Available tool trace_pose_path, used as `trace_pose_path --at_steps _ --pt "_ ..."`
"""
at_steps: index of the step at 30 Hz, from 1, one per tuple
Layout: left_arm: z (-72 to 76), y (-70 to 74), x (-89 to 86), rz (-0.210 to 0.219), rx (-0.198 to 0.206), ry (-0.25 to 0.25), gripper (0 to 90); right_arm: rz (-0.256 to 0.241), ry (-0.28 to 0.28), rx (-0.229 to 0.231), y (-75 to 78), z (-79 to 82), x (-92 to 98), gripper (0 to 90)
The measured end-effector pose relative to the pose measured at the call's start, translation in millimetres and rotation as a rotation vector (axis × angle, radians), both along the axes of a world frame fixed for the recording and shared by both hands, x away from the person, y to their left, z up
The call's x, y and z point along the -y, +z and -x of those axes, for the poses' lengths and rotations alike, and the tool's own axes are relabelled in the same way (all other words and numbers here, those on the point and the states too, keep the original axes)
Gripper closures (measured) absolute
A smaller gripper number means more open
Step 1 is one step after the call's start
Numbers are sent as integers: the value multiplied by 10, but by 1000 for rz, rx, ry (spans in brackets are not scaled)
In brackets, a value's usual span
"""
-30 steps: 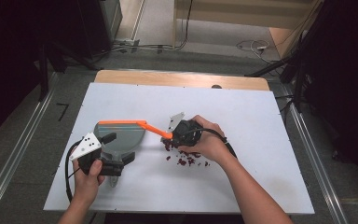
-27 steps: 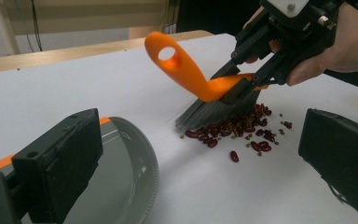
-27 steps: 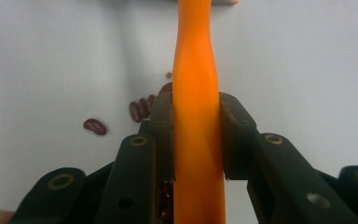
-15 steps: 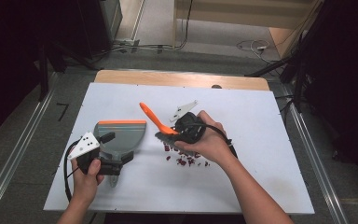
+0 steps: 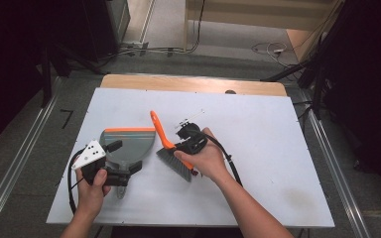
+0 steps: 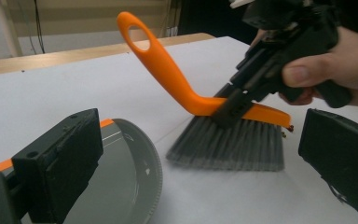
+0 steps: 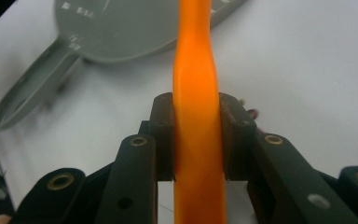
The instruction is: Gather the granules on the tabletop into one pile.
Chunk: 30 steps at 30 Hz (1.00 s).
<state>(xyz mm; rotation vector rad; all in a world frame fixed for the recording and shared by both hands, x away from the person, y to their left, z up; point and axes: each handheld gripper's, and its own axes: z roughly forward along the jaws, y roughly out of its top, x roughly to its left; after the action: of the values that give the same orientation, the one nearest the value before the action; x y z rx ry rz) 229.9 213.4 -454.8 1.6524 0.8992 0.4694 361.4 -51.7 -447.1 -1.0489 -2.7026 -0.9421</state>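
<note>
The right tool (image 5: 181, 147) is pinching the orange hand brush (image 5: 171, 148), bristles on the bench (image 5: 258, 124) just beside the grey dustpan (image 5: 126, 144); the left tool (image 5: 116, 173), spread, is straddling the pan's handle. Sweeping looks unfinished.

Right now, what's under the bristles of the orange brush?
The brush, clamped in the right tongs, has its bristles down on the white table, beside the grey dustpan. Whatever lies beneath the bristles is covered; tiny specks show at the brush's end.
</note>
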Motion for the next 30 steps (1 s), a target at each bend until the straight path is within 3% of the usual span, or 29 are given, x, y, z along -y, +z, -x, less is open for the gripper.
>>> trace_pose_path --at_steps 2,6,11,30 --pt "-2 -2 -4 -1 -2 1 0 -12 -41 -24 -42 -90 41 690" --pt "-8 -12 -11 1 -5 0 0 -13 -64 -33 -90 -182 123 686" --pt "-6 -14 2 -7 -6 -3 0 12 -107 -6 -90 -232 229 684" --pt "0 -10 16 -5 -4 -5 0 14 -206 -10 -95 -329 629 681"
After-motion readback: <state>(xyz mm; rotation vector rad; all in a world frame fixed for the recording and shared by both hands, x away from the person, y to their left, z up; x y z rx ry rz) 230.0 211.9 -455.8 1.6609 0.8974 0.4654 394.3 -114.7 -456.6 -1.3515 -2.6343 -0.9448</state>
